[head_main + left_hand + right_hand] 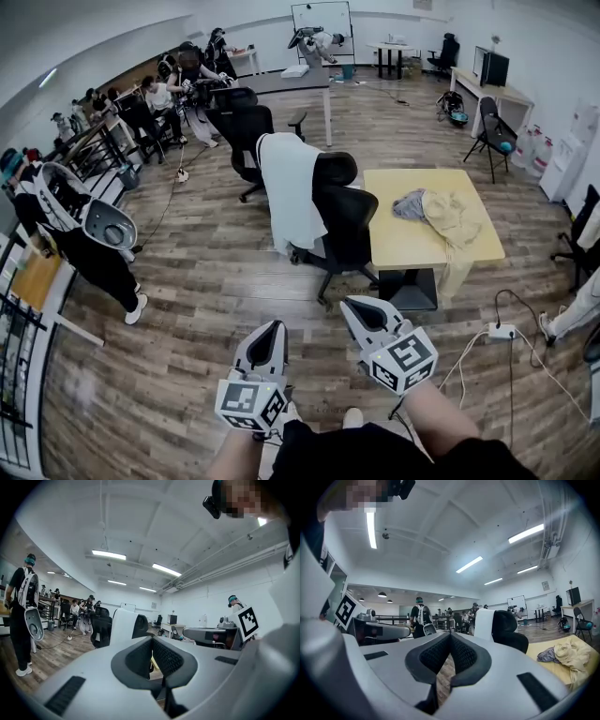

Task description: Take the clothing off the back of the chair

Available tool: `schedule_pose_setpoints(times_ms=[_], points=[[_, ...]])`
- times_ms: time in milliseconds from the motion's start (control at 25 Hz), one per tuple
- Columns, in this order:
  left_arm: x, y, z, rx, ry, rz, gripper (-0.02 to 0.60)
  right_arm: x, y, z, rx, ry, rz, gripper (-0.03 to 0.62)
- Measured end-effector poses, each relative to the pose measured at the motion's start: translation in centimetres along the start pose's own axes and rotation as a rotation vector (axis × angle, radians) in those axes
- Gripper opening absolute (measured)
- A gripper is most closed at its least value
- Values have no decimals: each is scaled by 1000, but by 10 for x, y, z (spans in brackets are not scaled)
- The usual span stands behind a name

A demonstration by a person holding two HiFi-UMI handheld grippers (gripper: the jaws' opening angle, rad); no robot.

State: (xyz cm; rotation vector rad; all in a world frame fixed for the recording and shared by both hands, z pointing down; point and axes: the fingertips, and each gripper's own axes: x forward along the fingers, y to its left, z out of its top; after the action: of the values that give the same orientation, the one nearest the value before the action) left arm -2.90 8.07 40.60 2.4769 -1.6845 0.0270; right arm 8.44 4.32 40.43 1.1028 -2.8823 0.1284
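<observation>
Operator stands well apart from the target, both tools held low and roughly level. The left gripper (272,330) has its jaws pressed together with nothing between them. The right gripper (359,309) likewise has its tips meeting and carries nothing. The task's thing, a white garment (291,192), hangs draped over the back of the black office chair (347,230), which stands just beside the yellow table (394,246). The cloth falls down the rear of the backrest, on the side away from the table. The removal appears not yet begun.

Likely faults from here:
- The jaws must part before the approach, or closed tips would only push the cloth and slide it to the floor.
- A deep bite could catch the backrest with the fabric, so a pull would drag or swing the chair, which looks free to turn, against the table.
- A grip at one edge only could let the rest snag on the headrest.
- The power strip (501,331) and its cables lie on the floor near the operator's right side and could catch a foot on the walk forward.

Counts:
- Grippers: two.
- Garments on the chair back: one.
- Garments on the table, apparently: two, a grey one (409,203) touching a cream one (455,220).
- Yellow tables: one.
- Black chairs close by: two, the second (246,127) behind the first.
- Bystanders standing near, at the left: one (84,234).
</observation>
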Motion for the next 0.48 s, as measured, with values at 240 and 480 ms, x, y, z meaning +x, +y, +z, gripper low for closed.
schedule_pose_setpoints(times_ms=[240,480], points=[[2,12,2,2,11,-11,18,14,2,0,17,2,-2,12],[7,34,5,-4,18,-21,18,36,3,3,29,5,-14,12]])
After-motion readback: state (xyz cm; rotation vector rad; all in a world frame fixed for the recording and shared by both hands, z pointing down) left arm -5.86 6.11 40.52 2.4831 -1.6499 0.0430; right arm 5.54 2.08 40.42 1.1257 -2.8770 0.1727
